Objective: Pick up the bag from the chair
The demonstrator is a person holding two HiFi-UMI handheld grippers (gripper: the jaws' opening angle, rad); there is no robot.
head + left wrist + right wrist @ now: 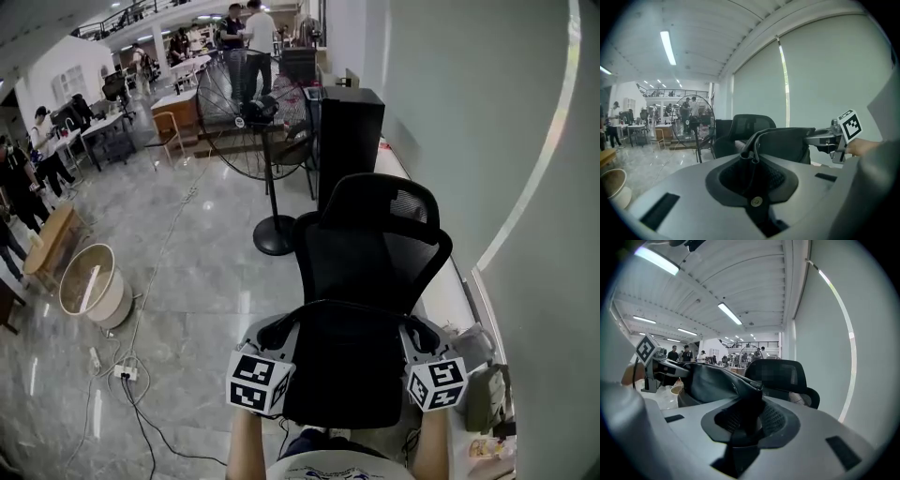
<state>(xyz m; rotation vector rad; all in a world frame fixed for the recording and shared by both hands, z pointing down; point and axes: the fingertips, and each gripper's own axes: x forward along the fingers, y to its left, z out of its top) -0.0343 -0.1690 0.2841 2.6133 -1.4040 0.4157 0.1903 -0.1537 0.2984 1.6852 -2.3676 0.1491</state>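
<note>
bag (342, 366), black, hangs before the chair (375, 234) backrest; left gripper (278, 330) jaws are clamped on its strap, right gripper (418, 334) jaws on its top edge; its contents are hidden.

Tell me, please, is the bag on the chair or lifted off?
Lifted: the bag hangs between the left gripper and right gripper, both shut on it, chair behind.

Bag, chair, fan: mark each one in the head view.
bag (342, 370), head view, middle of its black front panel.
chair (370, 258), head view, backrest.
fan (251, 112), head view, centre hub.
</note>
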